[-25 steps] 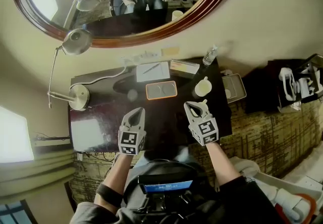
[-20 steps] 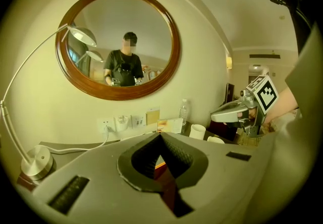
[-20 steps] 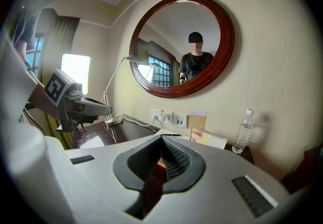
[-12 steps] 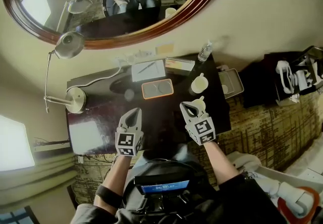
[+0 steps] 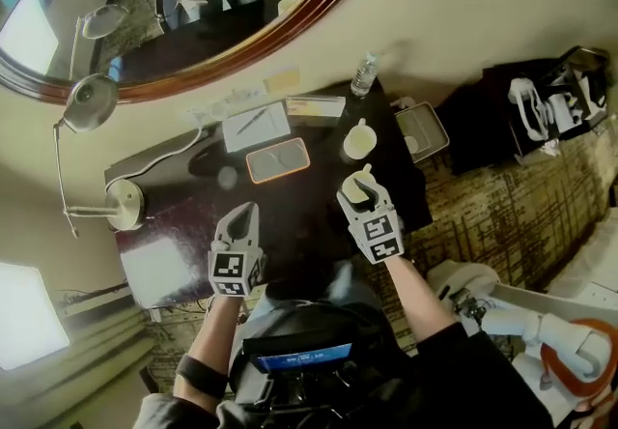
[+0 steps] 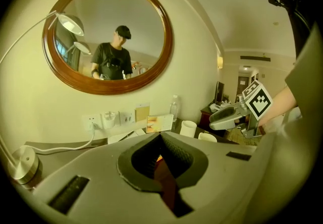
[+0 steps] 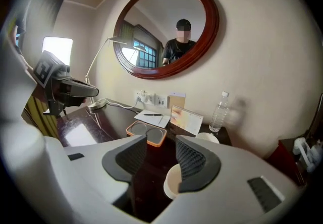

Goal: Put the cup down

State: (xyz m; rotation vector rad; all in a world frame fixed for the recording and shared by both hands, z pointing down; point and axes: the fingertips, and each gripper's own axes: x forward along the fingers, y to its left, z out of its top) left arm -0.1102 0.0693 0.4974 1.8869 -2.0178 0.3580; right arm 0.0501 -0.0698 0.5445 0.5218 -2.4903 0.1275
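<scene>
Right gripper view: the right gripper [image 7: 161,150] is hovering low over the dark desk [image 7: 103,119]. Its jaws have just been opening and are now standing narrowly apart, gripping nothing. The white cup [image 7: 171,182] is sitting just under the tips, apparently on the desk. Its rim is rising into the gap, close against the right-hand pad [image 7: 194,160], and contact there is unclear. Ahead of the jaws an orange tray [image 7: 147,133] is lying, with a second cup [image 7: 208,138] ahead and to the right. Off to its left, the left gripper [image 6: 160,136] is hanging above the desk, jaws pressed together on nothing.
</scene>
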